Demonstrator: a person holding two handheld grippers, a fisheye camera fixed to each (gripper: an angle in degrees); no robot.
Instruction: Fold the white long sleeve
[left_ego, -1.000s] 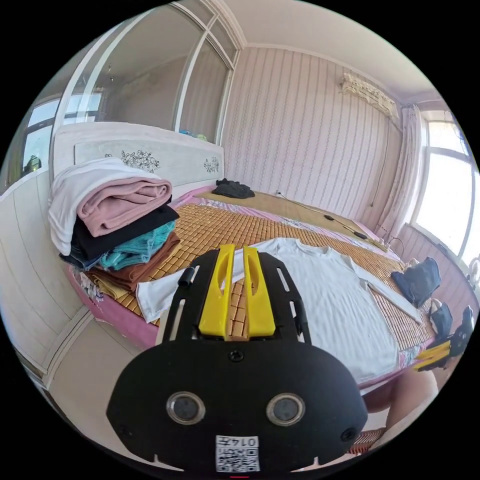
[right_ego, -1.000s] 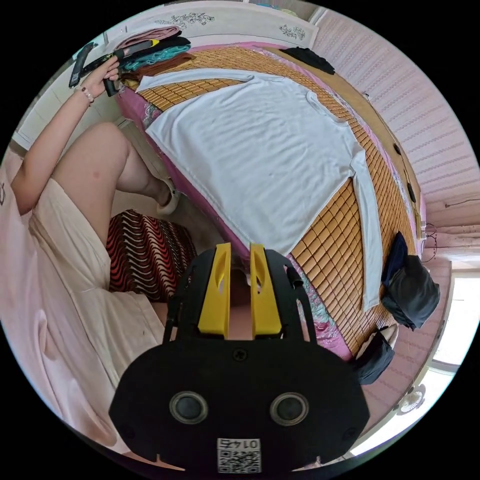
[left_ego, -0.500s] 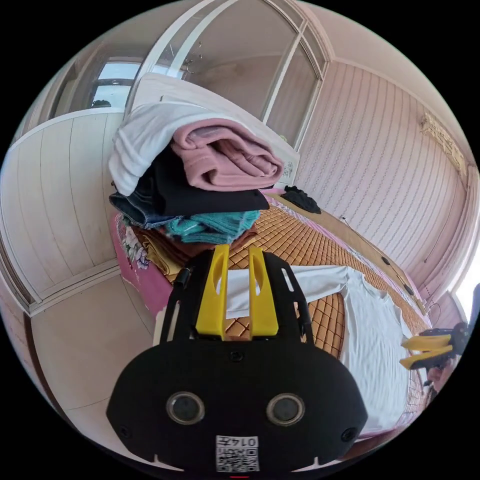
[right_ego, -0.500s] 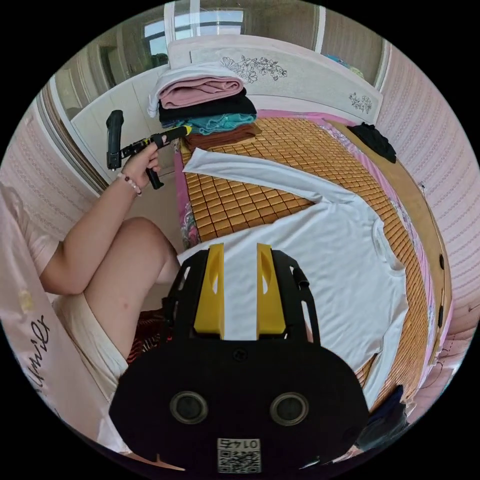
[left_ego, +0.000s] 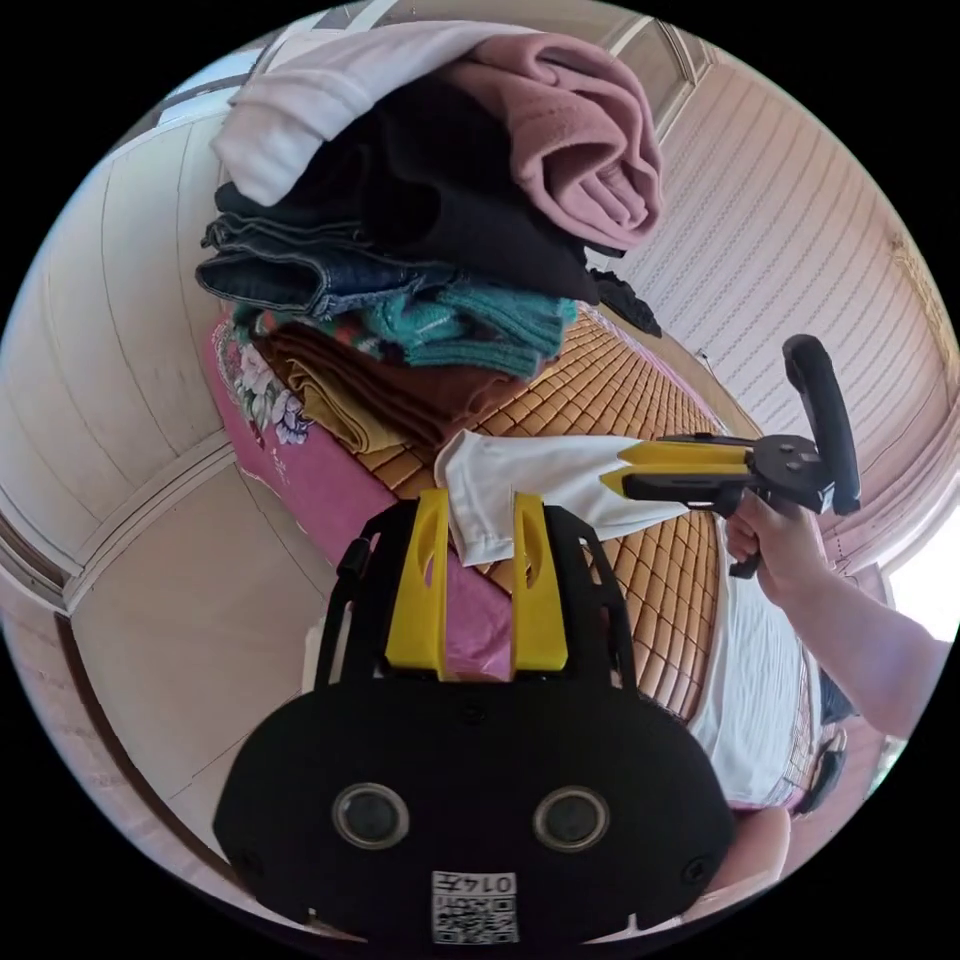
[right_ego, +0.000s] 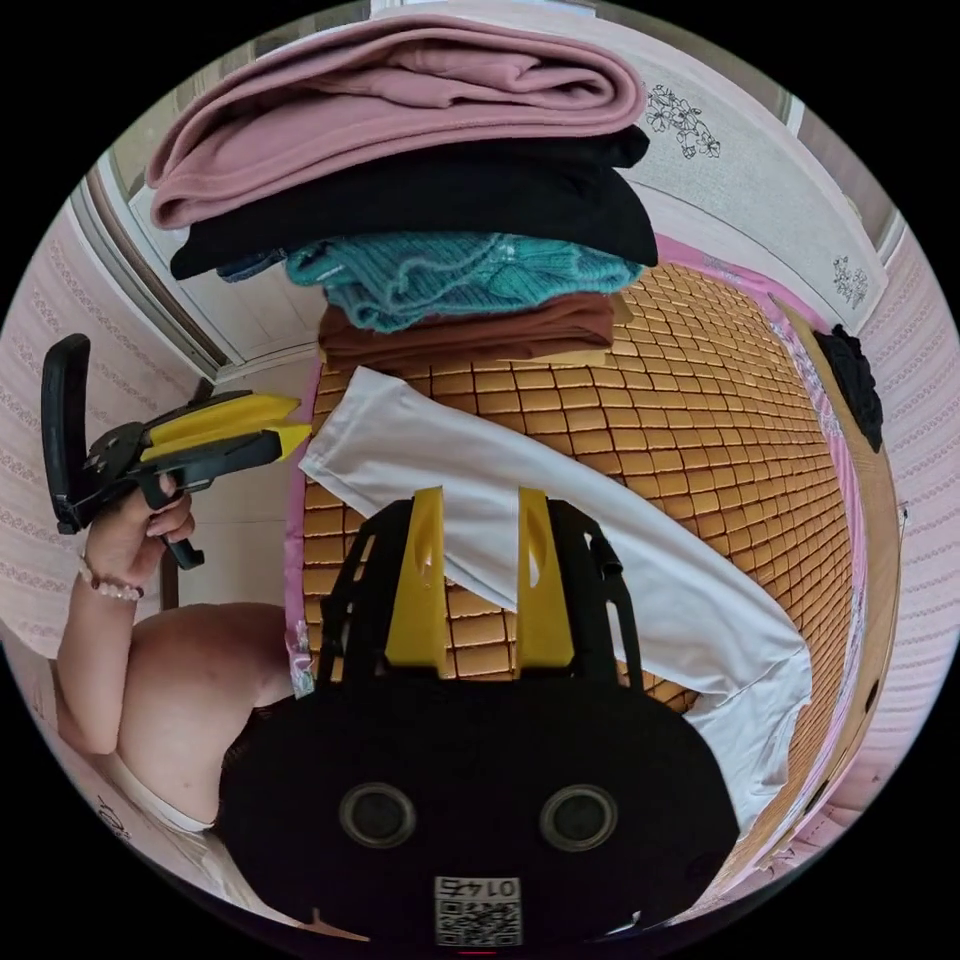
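The white long sleeve (right_ego: 600, 540) lies flat on a bamboo mat (right_ego: 700, 400), one sleeve stretched toward the bed's edge. In the left gripper view the sleeve's cuff (left_ego: 490, 490) shows between the tips of my left gripper (left_ego: 480, 497), whose jaws stand open and apart from the cloth. My right gripper (right_ego: 481, 495) hovers open over the middle of that sleeve. It also appears as the right gripper (left_ego: 615, 468), held by a hand (left_ego: 775, 535) just over the sleeve. The left gripper (right_ego: 295, 425) sits by the cuff end.
A tall stack of folded clothes (left_ego: 430, 230) stands right behind the cuff, also seen as the stack (right_ego: 430, 200). A dark garment (right_ego: 855, 385) lies near the headboard (right_ego: 750, 170). The pink bed edge (left_ego: 340, 480) drops to the floor (left_ego: 180, 600). The person's leg (right_ego: 190, 680) is beside the bed.
Both grippers have come in toward the outstretched sleeve near the stack, the left to the cuff, the right over mid-sleeve. Both pairs of jaws stand wider apart than a second ago.
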